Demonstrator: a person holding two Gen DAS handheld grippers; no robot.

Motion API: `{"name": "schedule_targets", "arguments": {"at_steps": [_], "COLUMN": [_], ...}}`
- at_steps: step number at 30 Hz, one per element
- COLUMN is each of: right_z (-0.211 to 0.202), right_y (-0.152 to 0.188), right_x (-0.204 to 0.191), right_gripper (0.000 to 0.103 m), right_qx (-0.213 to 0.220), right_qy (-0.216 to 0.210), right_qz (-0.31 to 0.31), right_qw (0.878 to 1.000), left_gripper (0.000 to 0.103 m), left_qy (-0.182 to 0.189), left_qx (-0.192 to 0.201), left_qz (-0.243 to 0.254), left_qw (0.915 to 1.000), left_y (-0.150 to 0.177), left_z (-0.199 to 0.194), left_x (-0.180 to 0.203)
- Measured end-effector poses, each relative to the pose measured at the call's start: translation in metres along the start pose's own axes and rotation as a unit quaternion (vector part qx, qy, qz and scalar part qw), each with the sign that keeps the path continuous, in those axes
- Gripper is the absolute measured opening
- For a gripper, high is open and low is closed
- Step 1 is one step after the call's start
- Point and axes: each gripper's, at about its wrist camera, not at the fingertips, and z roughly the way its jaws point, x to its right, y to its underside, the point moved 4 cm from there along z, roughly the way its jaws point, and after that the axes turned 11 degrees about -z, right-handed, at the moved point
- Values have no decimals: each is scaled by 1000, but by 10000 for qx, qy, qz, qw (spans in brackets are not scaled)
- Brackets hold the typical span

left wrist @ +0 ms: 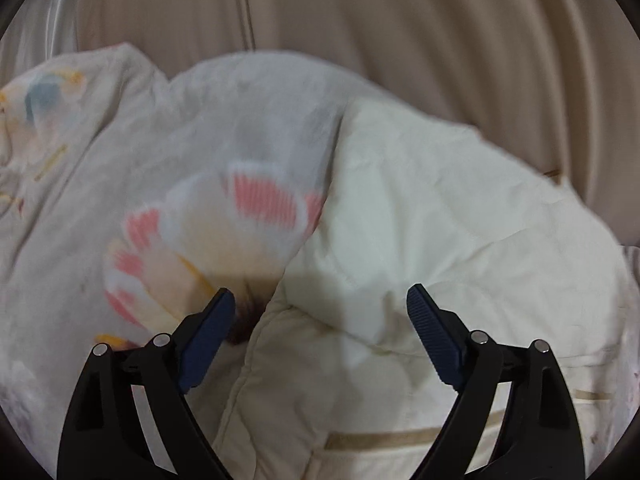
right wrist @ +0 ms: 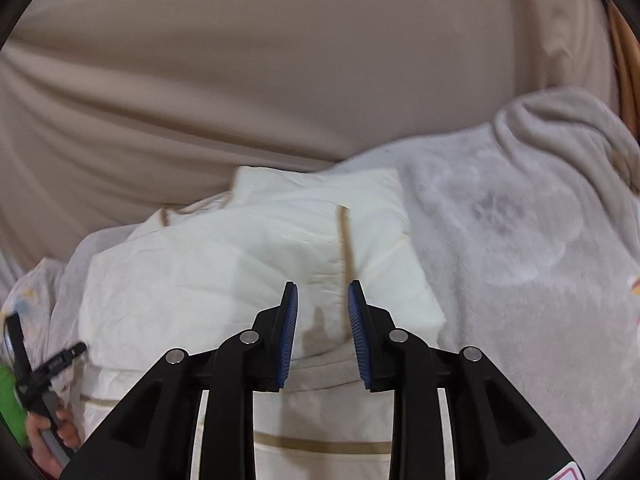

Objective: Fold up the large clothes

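Note:
A large cream quilted garment [left wrist: 420, 208] with tan stripes lies folded over on a pale fleece blanket with pink flower prints [left wrist: 224, 216]. My left gripper [left wrist: 320, 300] is wide open and empty just above the cream fabric's folded edge. In the right wrist view the same cream garment [right wrist: 240, 264] lies on the grey fleece [right wrist: 520, 248]. My right gripper [right wrist: 322, 300] hovers over the tan stripe [right wrist: 344, 248] with its jaws partly open, holding nothing. The left gripper [right wrist: 48, 364] shows at the far left, held by a hand.
A beige sofa back [left wrist: 360, 20] rises behind the pile, and it also shows in the right wrist view [right wrist: 240, 60]. A bunched fold of fleece [right wrist: 560, 120] rises at the right.

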Motion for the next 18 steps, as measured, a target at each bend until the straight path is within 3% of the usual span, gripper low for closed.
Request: {"name": "schedule_targets", "arguments": {"at_steps": [4, 7, 10, 13, 16, 18], "right_z": [-5, 12, 36, 60, 82, 94], "right_y": [-19, -33, -44, -48, -47, -45], "right_x": [-35, -75, -112, -130, -118, -94], "right_gripper": [26, 26, 26, 25, 24, 17], "right_qx": [126, 113, 0, -41, -88, -155], "right_qy": [-353, -659, -905, -682, -461, -242], "right_qz": [-327, -491, -763, -1121, -1133, -937], "right_qw": [9988, 9966, 9930, 9913, 9925, 9952], "left_gripper": [88, 92, 92, 91, 91, 92], "left_qy": [472, 615, 480, 323, 165, 17], "left_qx": [407, 602, 650, 485, 205, 158], "left_qz": [40, 343, 613, 755, 651, 582], "left_qw": [9980, 9957, 9948, 9954, 9975, 9982], "left_y": [-34, -54, -59, -55, -48, -47], "left_z": [-44, -46, -15, 29, 68, 86], "left_x": [30, 70, 103, 114, 107, 96]}}
